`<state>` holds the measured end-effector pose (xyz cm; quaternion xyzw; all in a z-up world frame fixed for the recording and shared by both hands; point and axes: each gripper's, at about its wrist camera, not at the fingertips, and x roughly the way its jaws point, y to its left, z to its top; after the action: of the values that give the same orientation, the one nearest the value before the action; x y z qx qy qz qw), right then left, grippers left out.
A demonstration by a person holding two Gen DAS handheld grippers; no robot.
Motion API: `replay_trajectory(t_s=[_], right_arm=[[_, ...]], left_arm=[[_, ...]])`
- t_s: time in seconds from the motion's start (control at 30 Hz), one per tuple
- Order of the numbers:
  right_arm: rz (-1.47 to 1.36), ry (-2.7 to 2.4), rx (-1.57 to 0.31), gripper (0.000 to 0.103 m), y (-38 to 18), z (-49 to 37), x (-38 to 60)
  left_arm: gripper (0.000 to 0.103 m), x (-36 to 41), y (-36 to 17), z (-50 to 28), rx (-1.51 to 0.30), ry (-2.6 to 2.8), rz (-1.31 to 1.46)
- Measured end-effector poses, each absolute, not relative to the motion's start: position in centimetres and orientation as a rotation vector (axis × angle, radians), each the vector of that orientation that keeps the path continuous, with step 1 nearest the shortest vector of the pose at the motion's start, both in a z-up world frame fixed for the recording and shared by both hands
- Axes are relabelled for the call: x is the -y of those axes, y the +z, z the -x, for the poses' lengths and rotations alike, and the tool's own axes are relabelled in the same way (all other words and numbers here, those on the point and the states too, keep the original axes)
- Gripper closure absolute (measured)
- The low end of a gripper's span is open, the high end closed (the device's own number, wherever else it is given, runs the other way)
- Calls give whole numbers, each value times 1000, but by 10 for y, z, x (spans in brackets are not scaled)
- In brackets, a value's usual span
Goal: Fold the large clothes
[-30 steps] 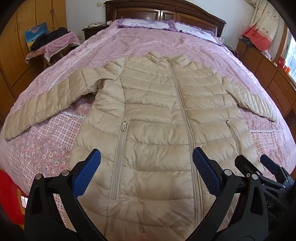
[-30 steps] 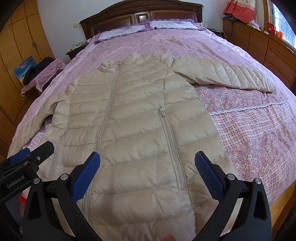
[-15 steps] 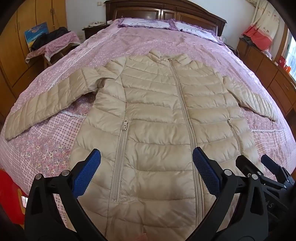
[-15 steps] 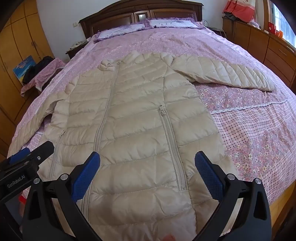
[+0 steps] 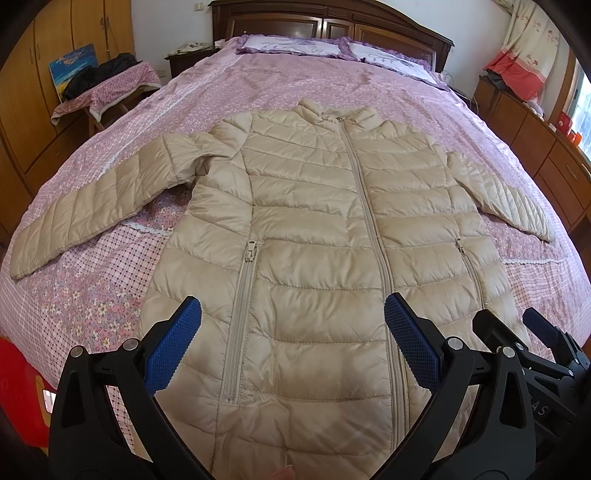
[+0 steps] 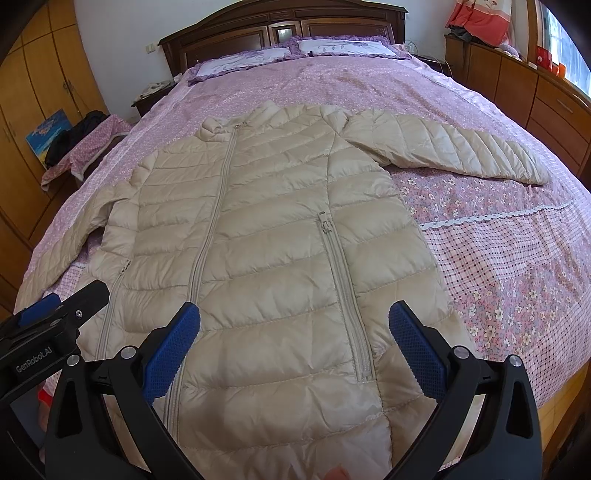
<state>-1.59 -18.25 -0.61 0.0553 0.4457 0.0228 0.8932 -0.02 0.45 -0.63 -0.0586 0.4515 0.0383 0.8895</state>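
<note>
I've got the beige puffer coat (image 5: 314,236) spread flat on the bed (image 5: 295,88), front side up and zipped, collar toward the headboard (image 5: 332,22) and hem toward me. Both sleeves lie out to the sides on the pink floral bedspread, the one on my left (image 5: 88,206) angled down toward the bed's edge, the other (image 6: 454,151) stretched out on my right. My left gripper (image 5: 291,332) hangs over the lower part of the coat, fingers spread wide with nothing between the blue pads (image 5: 171,349). My right gripper (image 6: 295,336) sits just beside it, likewise released and empty, above the pocket zipper (image 6: 343,295). Whether either one touches the fabric, I can't quite tell from these angles. Two pillows (image 6: 288,51) rest against the headboard. Wooden wardrobes stand off to the left.
</note>
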Motion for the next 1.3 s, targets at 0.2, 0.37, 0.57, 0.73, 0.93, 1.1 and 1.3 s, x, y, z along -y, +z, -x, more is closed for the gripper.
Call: replay_trajectory(t_s=[0.2, 0.37, 0.57, 0.73, 0.93, 1.1, 1.3], right_arm=[[-114, 46, -925, 5, -6, 16, 182], [-114, 45, -924, 5, -6, 16, 182], [-114, 46, -927, 5, -5, 15, 183], [-115, 47, -927, 5, -5, 16, 183], [-114, 46, -928, 5, -5, 16, 182], [-115, 46, -928, 5, -5, 16, 182], [-114, 46, -928, 5, -5, 16, 182]], left_arm=[[4, -5, -6, 0, -938, 81, 122], [4, -5, -7, 0, -939, 80, 122], [4, -5, -7, 0, -939, 81, 122], [4, -5, -7, 0, -939, 81, 121], [4, -8, -9, -2, -942, 82, 122], [4, -9, -9, -1, -943, 82, 120], [4, -9, -10, -1, -943, 82, 121]])
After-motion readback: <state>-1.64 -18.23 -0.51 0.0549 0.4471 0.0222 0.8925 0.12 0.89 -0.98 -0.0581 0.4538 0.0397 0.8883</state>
